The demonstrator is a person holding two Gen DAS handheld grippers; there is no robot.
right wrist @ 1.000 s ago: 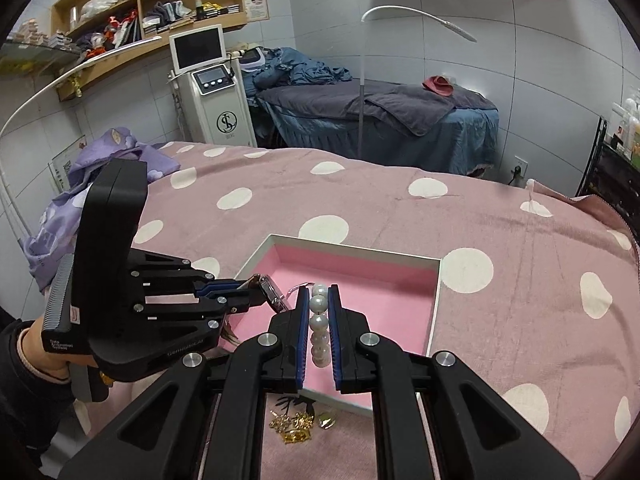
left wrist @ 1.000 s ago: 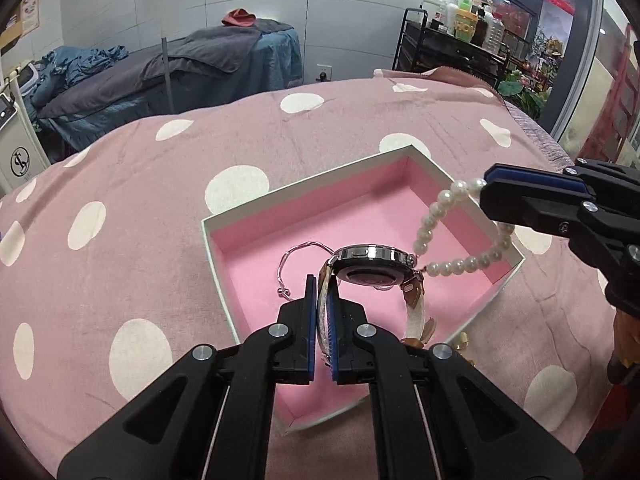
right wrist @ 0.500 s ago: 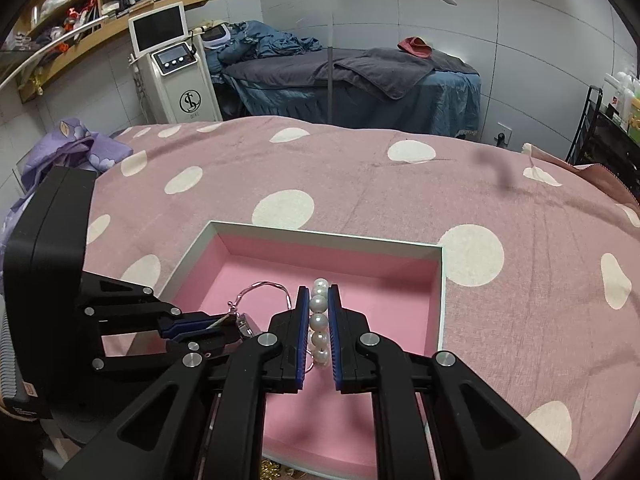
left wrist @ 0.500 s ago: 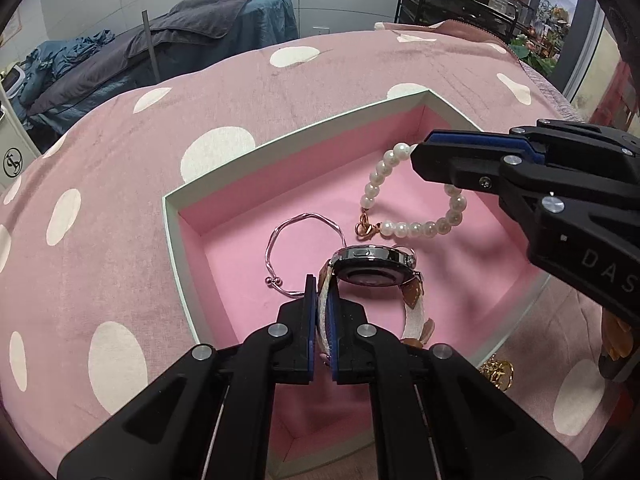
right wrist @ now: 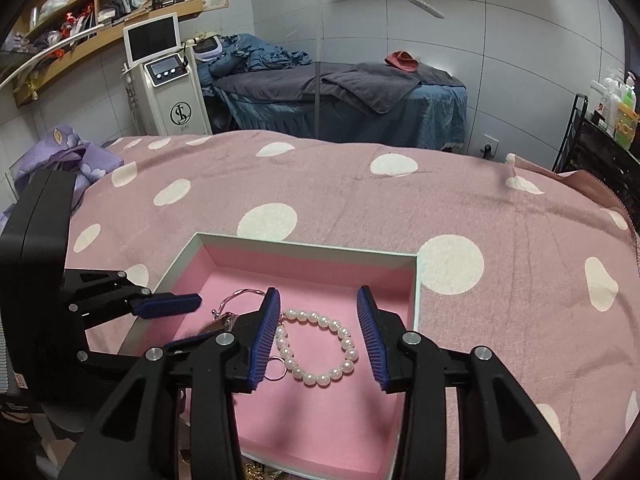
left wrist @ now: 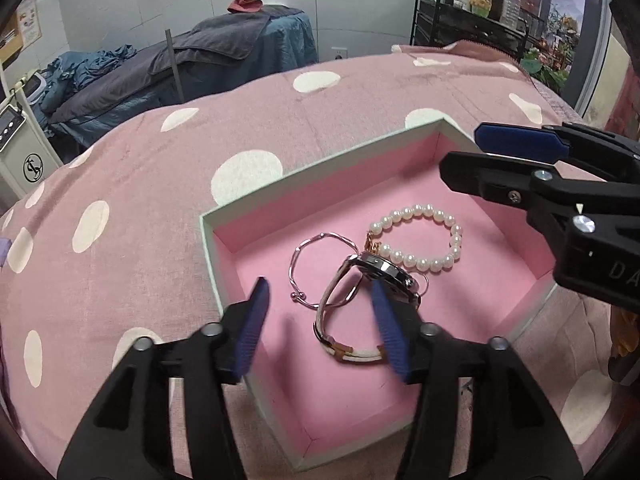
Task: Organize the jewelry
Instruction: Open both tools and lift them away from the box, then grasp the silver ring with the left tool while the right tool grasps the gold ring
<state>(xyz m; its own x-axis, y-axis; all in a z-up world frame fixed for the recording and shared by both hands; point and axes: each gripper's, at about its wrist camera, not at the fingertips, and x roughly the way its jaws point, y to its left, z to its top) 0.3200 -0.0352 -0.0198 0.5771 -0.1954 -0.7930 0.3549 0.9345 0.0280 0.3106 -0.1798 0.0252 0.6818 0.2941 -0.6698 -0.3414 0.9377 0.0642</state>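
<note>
A pink-lined box (left wrist: 320,169) sits on the dotted blanket. In it lie a silver-cased watch (left wrist: 386,272) with a pale strap, a thin silver bangle (left wrist: 298,250) and a pearl bracelet (left wrist: 420,266), all loose on the lining. My left gripper (left wrist: 320,292) is opening, its pads astride the watch strap without pressing it. My right gripper (right wrist: 319,296) is opening too, and the pearl bracelet (right wrist: 320,379) lies flat between its pads, untouched. From the left wrist view the right gripper (left wrist: 464,152) hovers over the box's far right corner. The left gripper (right wrist: 188,322) partly hides the watch (right wrist: 220,324) in the right wrist view.
The pink blanket with white dots (right wrist: 400,208) covers the whole surface around the box (right wrist: 304,244). Small gold pieces (right wrist: 256,472) lie just outside the box's near wall. A purple cloth (right wrist: 60,152) lies at far left; a treatment bed (right wrist: 340,92) and black cart (left wrist: 472,20) stand behind.
Both grippers have gone from shut to open. The watch was let go and lies tilted on the lining; the pearl bracelet was dropped flat into the box. The right gripper came lower.
</note>
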